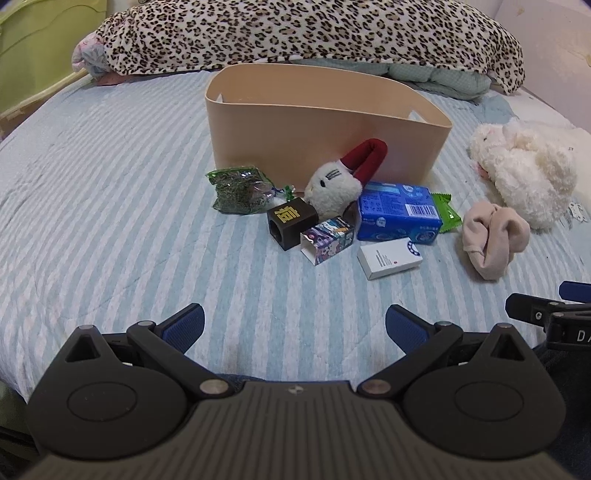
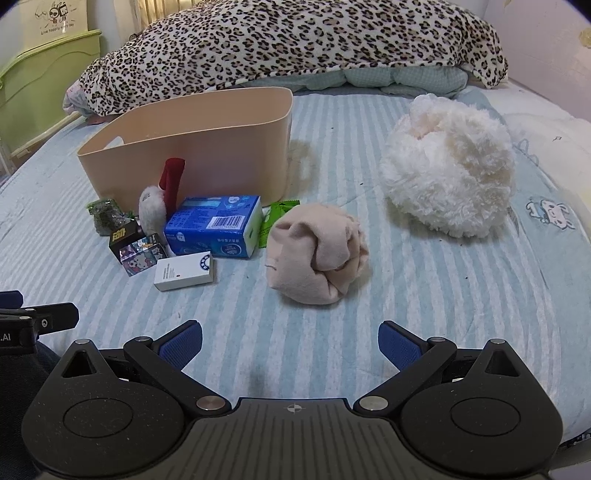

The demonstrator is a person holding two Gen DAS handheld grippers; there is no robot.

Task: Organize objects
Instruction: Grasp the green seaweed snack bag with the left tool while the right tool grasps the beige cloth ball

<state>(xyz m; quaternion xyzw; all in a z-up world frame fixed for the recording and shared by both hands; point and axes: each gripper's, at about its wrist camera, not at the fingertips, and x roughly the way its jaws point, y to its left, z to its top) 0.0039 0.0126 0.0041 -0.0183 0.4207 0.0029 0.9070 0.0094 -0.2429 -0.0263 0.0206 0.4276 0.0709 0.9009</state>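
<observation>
A beige bin [image 1: 325, 125] [image 2: 207, 140] stands on the striped bed. In front of it lie a green packet [image 1: 240, 188], a small plush with red ears [image 1: 340, 181], a dark block [image 1: 291, 223], a cartoon box [image 1: 327, 240], a blue box [image 1: 399, 210] [image 2: 216, 225], a white box [image 1: 389, 258] [image 2: 184, 271] and rolled beige socks [image 1: 493, 236] [image 2: 317, 254]. A white fluffy plush [image 1: 524, 170] [image 2: 447, 166] lies to the right. My left gripper [image 1: 294, 325] and right gripper [image 2: 290, 341] are open and empty, short of the pile.
A leopard-print blanket [image 1: 295, 33] is heaped along the far side of the bed. Green furniture [image 2: 44, 81] stands at the left. A green wrapper [image 1: 447, 212] pokes out beside the blue box. Bare striped sheet [image 1: 110, 184] lies left of the pile.
</observation>
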